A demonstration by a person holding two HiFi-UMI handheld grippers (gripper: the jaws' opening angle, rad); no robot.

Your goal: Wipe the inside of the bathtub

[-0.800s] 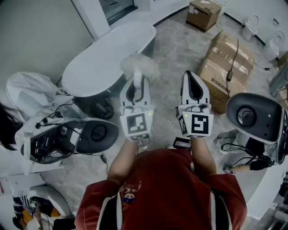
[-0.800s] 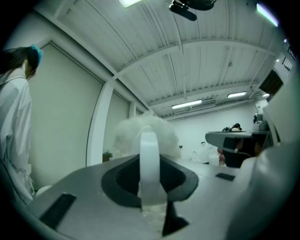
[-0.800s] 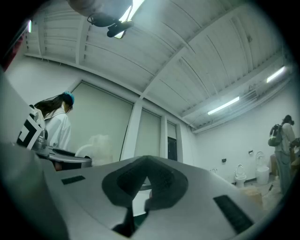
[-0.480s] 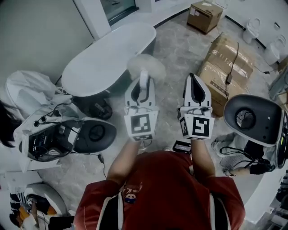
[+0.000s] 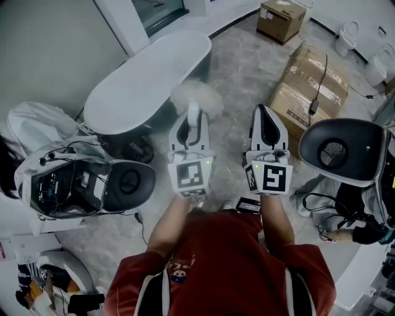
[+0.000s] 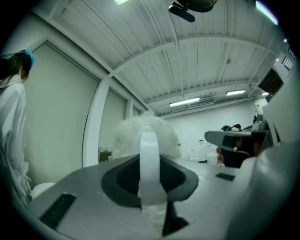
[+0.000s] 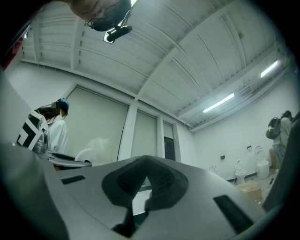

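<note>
ahead-left of the left tool (image 5: pixel 193 111), clamped on a fluffy white pad (image 5: pixel 196 95), the bathtub (image 5: pixel 139 83) stretches away lengthwise, farther from the closed, empty right tool (image 5: pixel 263 112).

The bathtub (image 5: pixel 145 77) lies on the floor ahead and to the left of the person, running diagonally away toward a glazed partition (image 5: pixel 160 9) behind it. The left gripper (image 5: pixel 193 112) is held just off the tub's near right edge, with a duster (image 5: pixel 196 97) between its jaws. The right gripper (image 5: pixel 263 112) is level with it on the right, apart from it. A large cardboard box (image 5: pixel 311 77) lies on the floor ahead right, with a cable (image 5: pixel 319 83) draped over it. A smaller box (image 5: pixel 281 18) stands farther back, and two toilets (image 5: pixel 347 34) stand at the far right.
</note>
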